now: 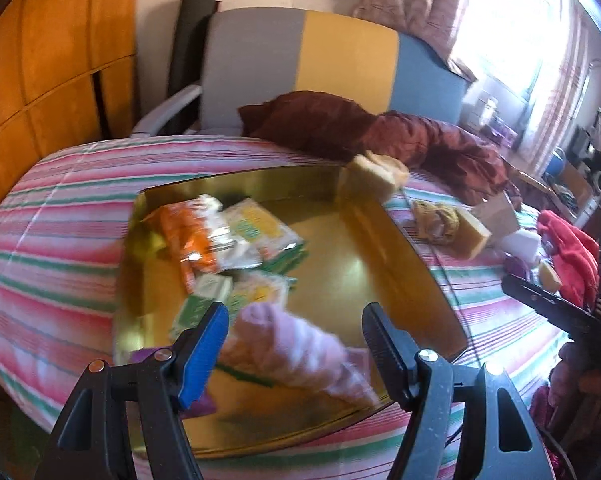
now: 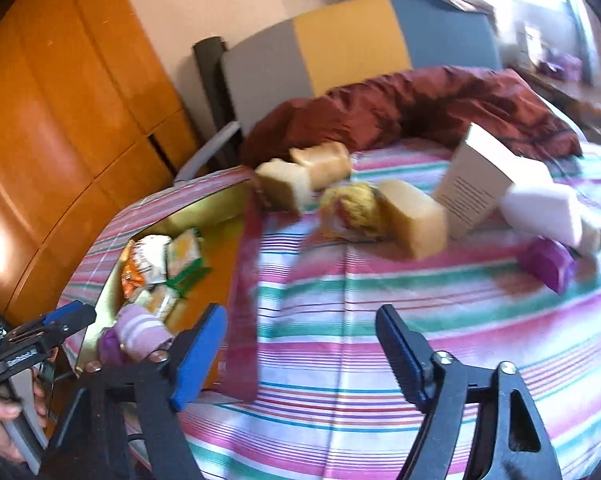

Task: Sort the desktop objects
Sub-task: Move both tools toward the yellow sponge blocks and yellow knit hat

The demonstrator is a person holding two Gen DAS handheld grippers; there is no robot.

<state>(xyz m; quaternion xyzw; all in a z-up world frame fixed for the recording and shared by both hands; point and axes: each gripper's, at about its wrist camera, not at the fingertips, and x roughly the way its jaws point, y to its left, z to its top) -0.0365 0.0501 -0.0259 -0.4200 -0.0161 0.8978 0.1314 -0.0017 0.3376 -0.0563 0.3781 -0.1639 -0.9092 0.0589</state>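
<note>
Both claws gape with nothing gripped: the left claw (image 1: 294, 340) hangs over the gold tray (image 1: 384, 236) where a pink striped sock (image 1: 296, 344) lies beside snack packets (image 1: 228, 236), while the right claw (image 2: 300, 344) hovers above the striped bedspread (image 2: 380, 300), bread pieces (image 2: 412, 224) lying toward one o'clock.
</note>
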